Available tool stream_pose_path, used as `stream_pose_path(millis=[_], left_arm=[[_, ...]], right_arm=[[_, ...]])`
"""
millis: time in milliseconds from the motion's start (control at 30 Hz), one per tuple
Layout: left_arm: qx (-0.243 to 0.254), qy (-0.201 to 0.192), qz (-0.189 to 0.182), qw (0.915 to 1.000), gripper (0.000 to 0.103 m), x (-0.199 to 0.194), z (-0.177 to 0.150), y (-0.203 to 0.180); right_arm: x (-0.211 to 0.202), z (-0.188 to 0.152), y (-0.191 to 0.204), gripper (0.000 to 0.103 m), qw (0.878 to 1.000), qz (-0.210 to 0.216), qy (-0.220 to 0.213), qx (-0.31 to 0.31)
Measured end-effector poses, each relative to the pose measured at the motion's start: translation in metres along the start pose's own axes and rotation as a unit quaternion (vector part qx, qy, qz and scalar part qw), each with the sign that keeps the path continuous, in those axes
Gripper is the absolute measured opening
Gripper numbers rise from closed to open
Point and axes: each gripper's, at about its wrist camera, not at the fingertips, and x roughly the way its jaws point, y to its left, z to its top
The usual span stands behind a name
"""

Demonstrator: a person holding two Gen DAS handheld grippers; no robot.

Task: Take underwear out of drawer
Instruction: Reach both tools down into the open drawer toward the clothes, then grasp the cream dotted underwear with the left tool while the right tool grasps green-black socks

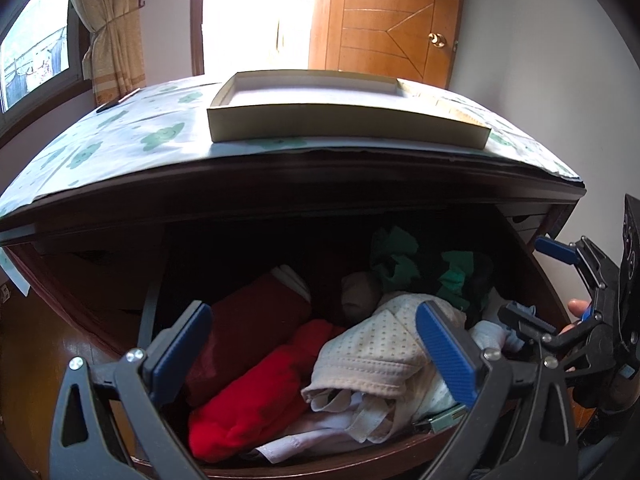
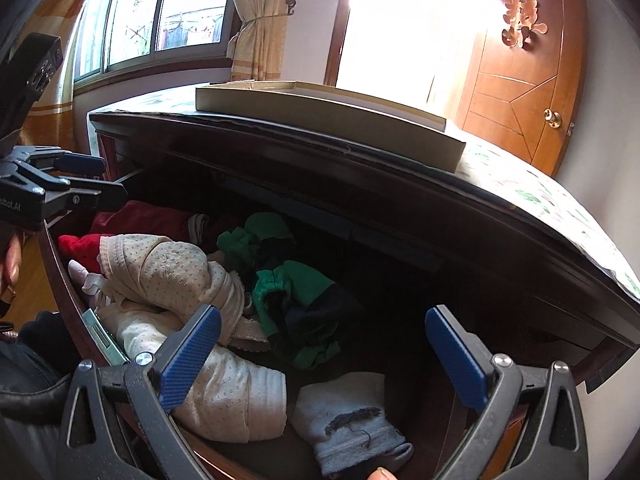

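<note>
An open dark wooden drawer point(image 1: 356, 462) point(image 2: 60, 268) holds a heap of clothes. Cream dotted underwear point(image 1: 380, 344) point(image 2: 168, 268) lies at the front. Beside it are a red garment point(image 1: 256, 392), a dark red one point(image 1: 248, 320), a green and navy piece point(image 1: 452, 276) point(image 2: 296, 292) and a pale blue-grey piece point(image 2: 348, 420) point(image 1: 490, 334). My left gripper point(image 1: 316, 354) point(image 2: 96, 178) hovers open over the red and cream clothes, holding nothing. Over the drawer's right part my right gripper point(image 2: 324, 360) point(image 1: 536, 284) stands open, with the blue-grey piece just below it.
A shallow cardboard tray point(image 1: 348, 128) point(image 2: 320, 118) sits on the dresser top, which wears a cloth with green print point(image 1: 120, 140). Behind are a wooden door point(image 1: 384, 20) point(image 2: 520, 92), a bright doorway, a curtain point(image 1: 108, 40) and a window. A person's fingers point(image 2: 10, 260) hold the gripper handles.
</note>
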Motion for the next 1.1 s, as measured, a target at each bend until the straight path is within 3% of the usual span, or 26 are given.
stream_pose_path(millis=[200,400,467,533,900,1100], left_arm=[[0.033,0.016,-0.037,0.9986,0.101,0.013,0.001,-0.016],[0.050,0.045,-0.056,0.9962,0.097,0.030,0.002,-0.025],[0.051,0.059,-0.065,0.9948,0.089,0.038,0.001,-0.027],[0.058,0.070,-0.075,0.9931,0.087,0.044,0.000,-0.032],[0.089,0.106,-0.088,0.9865,0.083,0.060,0.004,-0.046],[0.109,0.140,-0.105,0.9784,0.079,0.071,0.005,-0.053]], right_arm=[[0.015,0.007,-0.002,0.103,0.998,0.025,0.056,-0.015],[0.020,0.013,-0.012,0.103,0.998,0.029,0.061,0.012],[0.024,0.018,-0.012,0.103,0.998,0.029,0.063,0.012],[0.029,0.023,-0.013,0.103,0.997,0.036,0.071,0.012],[0.072,0.049,-0.005,0.102,0.986,0.070,0.148,-0.015],[0.086,0.055,0.001,0.089,0.983,0.075,0.164,-0.036]])
